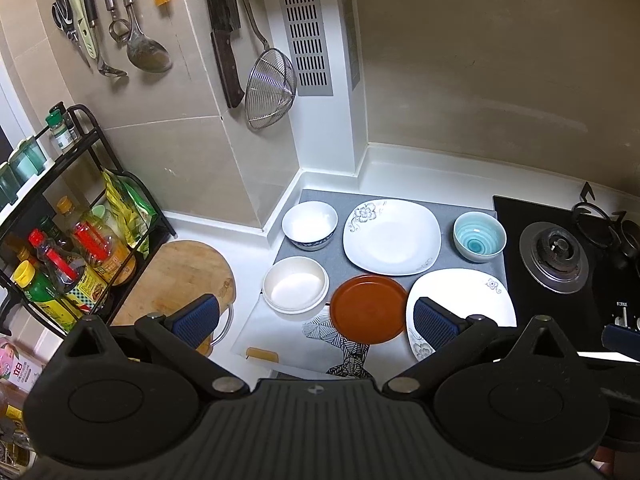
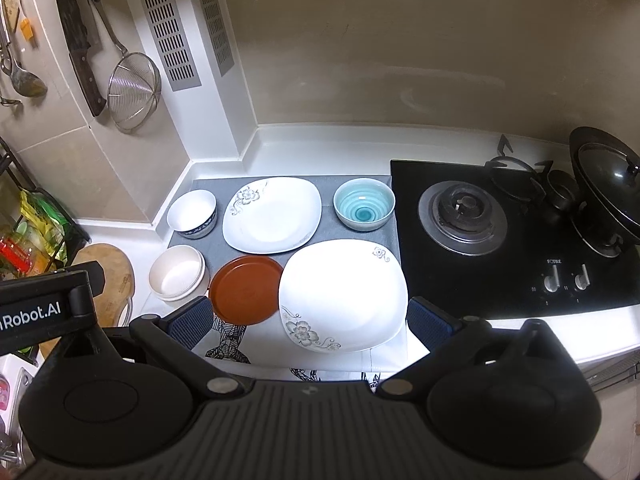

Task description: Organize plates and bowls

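On the counter lie two white square plates with flower prints, one at the back (image 1: 392,236) (image 2: 272,214) and one at the front right (image 1: 460,300) (image 2: 340,292). A brown round plate (image 1: 368,308) (image 2: 246,290) lies front centre. A white bowl with a blue base (image 1: 310,224) (image 2: 192,214), a cream bowl (image 1: 296,284) (image 2: 178,278) and a teal bowl (image 1: 478,236) (image 2: 364,204) stand around them. My left gripper (image 1: 316,320) is open and empty above the brown plate. My right gripper (image 2: 310,320) is open and empty above the front white plate.
A gas hob (image 2: 516,236) with a lidded wok (image 2: 604,196) is at the right. A round wooden board (image 1: 176,280) and a bottle rack (image 1: 60,248) are at the left. Utensils, a cleaver and a strainer (image 1: 268,88) hang on the wall. A grey mat (image 1: 284,254) and patterned cloth (image 1: 348,350) lie under the dishes.
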`<state>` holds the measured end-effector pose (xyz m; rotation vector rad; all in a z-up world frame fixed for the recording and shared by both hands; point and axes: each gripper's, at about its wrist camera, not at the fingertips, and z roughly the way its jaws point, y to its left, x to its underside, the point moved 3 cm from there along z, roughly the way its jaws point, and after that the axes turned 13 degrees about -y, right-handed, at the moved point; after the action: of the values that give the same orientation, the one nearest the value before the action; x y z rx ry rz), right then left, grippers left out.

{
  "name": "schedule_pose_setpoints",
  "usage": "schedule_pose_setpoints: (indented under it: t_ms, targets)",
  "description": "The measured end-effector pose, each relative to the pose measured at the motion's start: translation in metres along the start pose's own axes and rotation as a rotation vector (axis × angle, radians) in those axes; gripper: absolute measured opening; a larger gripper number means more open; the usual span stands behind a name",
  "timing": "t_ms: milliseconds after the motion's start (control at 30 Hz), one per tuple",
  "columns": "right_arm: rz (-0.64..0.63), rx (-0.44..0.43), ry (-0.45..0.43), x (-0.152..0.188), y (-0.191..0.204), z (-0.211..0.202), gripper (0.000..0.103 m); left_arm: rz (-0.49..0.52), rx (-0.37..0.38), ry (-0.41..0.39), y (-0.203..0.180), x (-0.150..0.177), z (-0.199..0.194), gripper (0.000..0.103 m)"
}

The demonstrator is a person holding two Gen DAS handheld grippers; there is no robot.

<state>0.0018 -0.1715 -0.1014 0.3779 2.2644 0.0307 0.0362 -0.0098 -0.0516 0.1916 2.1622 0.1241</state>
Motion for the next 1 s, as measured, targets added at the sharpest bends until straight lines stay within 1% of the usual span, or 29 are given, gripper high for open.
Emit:
schedule_pose_setpoints:
  t_ms: [400,567,667,767,833,900,1000]
  targets:
    - [0.006,0.014,0.036,-0.002,-0.001,0.02,0.103,-0.004,0.019,0.028,-0.003,0.001,0.021,0.103]
    - [0.015,0.03,0.057,-0.005,-0.001,0.037,0.103,-0.009,0.034,0.041,-0.004,-0.001,0.04,0.103]
    - [0.012,0.042,0.07,-0.005,-0.002,0.051,0.103,0.004,0.062,0.047,-0.006,0.0,0.057,0.103]
    - [-0.012,0.059,0.072,0.001,-0.003,0.07,0.103,0.018,0.119,0.055,-0.009,0.007,0.081,0.103]
    - [-0.036,0.047,0.052,0.01,-0.003,0.086,0.103,0.021,0.167,0.088,-0.009,0.018,0.102,0.102]
    - [-0.044,0.031,0.031,0.021,-0.009,0.102,0.103,0.016,0.241,0.094,-0.008,0.03,0.121,0.101]
    - [-0.016,0.016,0.014,0.036,-0.028,0.127,0.103,-0.005,0.386,0.076,-0.006,0.049,0.152,0.099]
